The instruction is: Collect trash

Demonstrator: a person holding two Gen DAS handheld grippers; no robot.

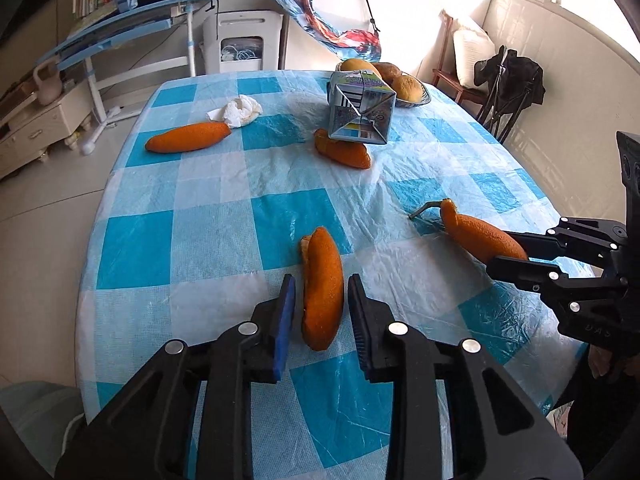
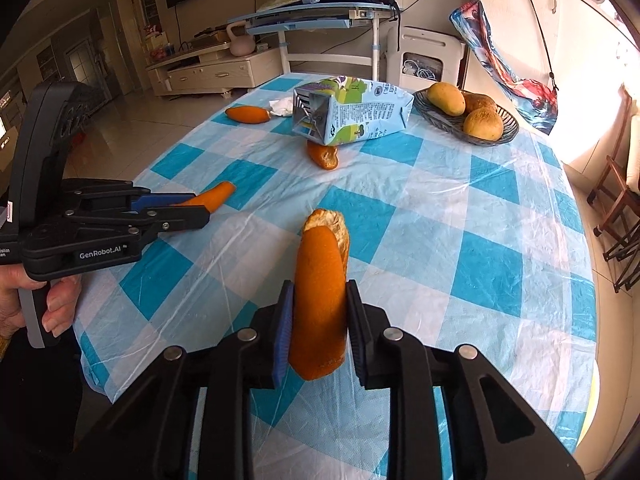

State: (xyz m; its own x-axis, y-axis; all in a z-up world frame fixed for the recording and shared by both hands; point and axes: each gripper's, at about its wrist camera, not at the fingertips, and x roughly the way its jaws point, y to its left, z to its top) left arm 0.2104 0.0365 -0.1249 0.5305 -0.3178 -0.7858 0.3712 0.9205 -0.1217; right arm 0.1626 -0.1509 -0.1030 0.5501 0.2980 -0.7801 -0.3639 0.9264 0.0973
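Orange peels lie on a blue-and-white checked tablecloth [image 1: 224,216]. My left gripper [image 1: 322,312] is open around one peel [image 1: 322,288] on the cloth, jaws on either side with small gaps. My right gripper [image 2: 318,320] is shut on another peel [image 2: 320,292] and holds it above the table; it also shows in the left wrist view [image 1: 480,236]. A third peel [image 1: 188,142] lies at the far left beside a crumpled white tissue [image 1: 240,110]. A fourth peel [image 1: 344,152] lies partly under a toppled milk carton [image 1: 360,108].
A basket of mangoes [image 2: 468,120] stands at the table's far right. A small dark stem [image 1: 424,210] lies on the cloth near the right peel. Chairs [image 2: 616,216] stand along the right side. A desk and cabinet stand beyond the far edge.
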